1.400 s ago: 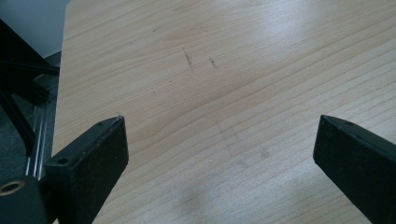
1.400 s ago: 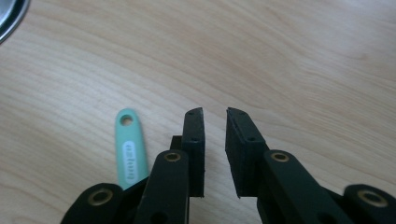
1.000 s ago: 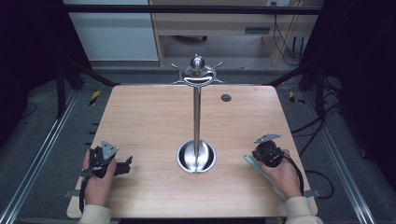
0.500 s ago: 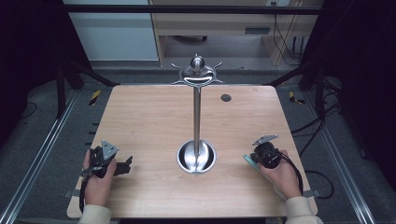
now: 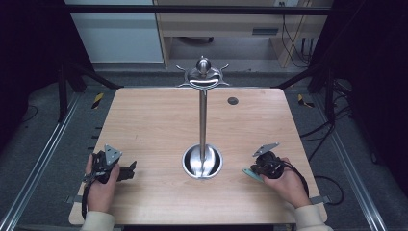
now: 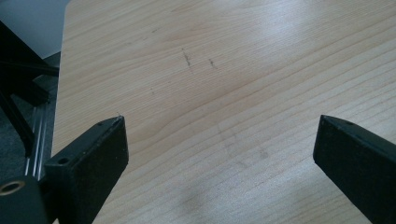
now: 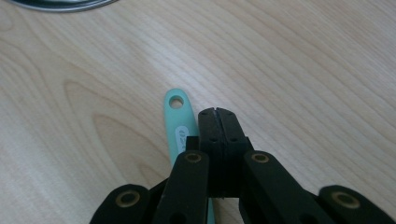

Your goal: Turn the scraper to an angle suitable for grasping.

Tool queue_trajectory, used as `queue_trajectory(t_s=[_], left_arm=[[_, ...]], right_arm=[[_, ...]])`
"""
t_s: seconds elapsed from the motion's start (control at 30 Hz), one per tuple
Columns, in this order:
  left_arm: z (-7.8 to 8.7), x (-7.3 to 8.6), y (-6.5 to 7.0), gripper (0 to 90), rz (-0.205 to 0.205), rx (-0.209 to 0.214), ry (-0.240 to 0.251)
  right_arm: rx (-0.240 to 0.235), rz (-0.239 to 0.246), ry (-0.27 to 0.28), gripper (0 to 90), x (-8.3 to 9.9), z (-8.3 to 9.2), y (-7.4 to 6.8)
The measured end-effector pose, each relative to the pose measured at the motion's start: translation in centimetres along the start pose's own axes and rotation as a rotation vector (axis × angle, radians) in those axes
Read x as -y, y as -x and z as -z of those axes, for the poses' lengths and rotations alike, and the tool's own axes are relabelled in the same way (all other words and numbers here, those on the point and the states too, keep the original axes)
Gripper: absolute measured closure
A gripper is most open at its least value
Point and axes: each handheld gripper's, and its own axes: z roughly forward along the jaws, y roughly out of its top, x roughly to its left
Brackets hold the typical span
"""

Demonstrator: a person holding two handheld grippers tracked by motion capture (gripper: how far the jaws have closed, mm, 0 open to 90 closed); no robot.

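The right tongs are shut tight with nothing between them, just beside a green handle that lies flat on the tabletop. They are low, maybe to pick it up. The hole in the handle may fit a hook on the stand. The left tongs wait wide open, holding nothing.
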Motion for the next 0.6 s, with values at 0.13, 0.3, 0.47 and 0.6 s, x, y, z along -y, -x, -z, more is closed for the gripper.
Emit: queue_trajectory(t_s=[0.13, 0.3, 0.47, 0.6], left_arm=[[0.0, 0.0, 0.0, 3.1, 0.0, 0.001, 0.0], [0.0, 0.0, 0.0, 3.0, 0.0, 0.002, -0.001], [0.0, 0.0, 0.0, 3.0, 0.0, 0.0, -0.003], [-0.1, 0.0, 0.0, 3.0, -0.003, 0.006, -0.002]], right_arm=[[-0.008, 0.02, -0.006, 90.0, 0.0, 0.0, -0.2], [-0.008, 0.003, 0.011, 90.0, -0.2, 0.3, -0.2], [-0.001, 0.029, 0.015, 90.0, -0.6, 1.2, -0.5], [0.003, 0.05, -0.009, 88.6, -1.0, 1.7, -0.7]])
